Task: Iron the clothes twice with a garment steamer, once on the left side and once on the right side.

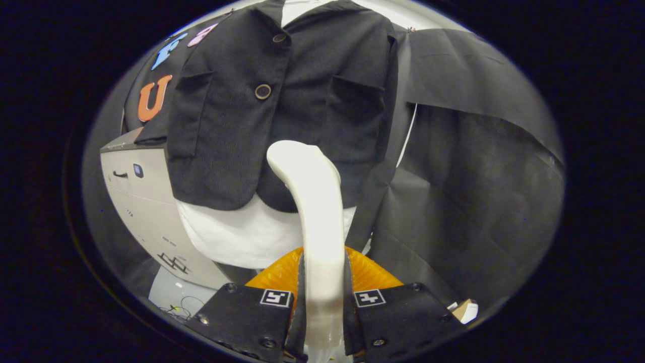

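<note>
The claw (322,302) points forward and slightly upward, its two fingers pressed against either side of the garment steamer (315,212), a smooth cream plastic handle that curves up to a rounded head. An orange ribbed piece (370,272) sits just behind the fingers. The steamer's head rests near the lower hem of the black jacket (282,101), coarse-woven with buttons and flap pockets, hanging over a white garment (242,237) just beyond.
</note>
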Demonstrator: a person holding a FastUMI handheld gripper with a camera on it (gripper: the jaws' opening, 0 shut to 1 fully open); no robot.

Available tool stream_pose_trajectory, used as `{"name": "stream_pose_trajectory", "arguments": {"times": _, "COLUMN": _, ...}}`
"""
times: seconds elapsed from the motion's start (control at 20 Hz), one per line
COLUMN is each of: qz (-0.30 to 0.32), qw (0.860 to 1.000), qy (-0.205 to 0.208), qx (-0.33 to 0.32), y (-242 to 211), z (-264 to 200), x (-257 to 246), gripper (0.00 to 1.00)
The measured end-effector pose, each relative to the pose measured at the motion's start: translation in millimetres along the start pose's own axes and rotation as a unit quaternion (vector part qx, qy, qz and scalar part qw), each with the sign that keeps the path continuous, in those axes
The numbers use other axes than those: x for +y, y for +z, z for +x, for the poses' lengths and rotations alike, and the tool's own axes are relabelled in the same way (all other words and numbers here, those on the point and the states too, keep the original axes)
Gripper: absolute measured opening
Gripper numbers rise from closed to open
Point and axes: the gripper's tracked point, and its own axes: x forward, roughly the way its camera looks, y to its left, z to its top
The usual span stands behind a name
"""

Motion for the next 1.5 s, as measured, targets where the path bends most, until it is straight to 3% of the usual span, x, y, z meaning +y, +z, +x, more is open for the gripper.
{"name": "stream_pose_trajectory", "arguments": {"times": 0.25, "qz": -0.009, "qw": 1.0, "qy": 0.009, "qx": 0.027, "y": -25, "z": 2, "x": 5, "gripper": 0.32}}
{"name": "stream_pose_trajectory", "arguments": {"times": 0.55, "qz": 0.005, "qw": 1.0, "qy": 0.013, "qx": 0.013, "y": -19, "z": -23, "x": 2, "gripper": 0.32}}
{"name": "stream_pose_trajectory", "arguments": {"times": 1.15, "qz": 0.076, "qw": 0.994, "qy": 0.005, "qx": -0.08, "y": 1, "z": -193, "x": -4, "gripper": 0.32}}
{"name": "stream_pose_trajectory", "arguments": {"times": 1.5, "qz": 0.074, "qw": 0.992, "qy": 0.011, "qx": -0.099, "y": -7, "z": -281, "x": 4, "gripper": 0.32}}
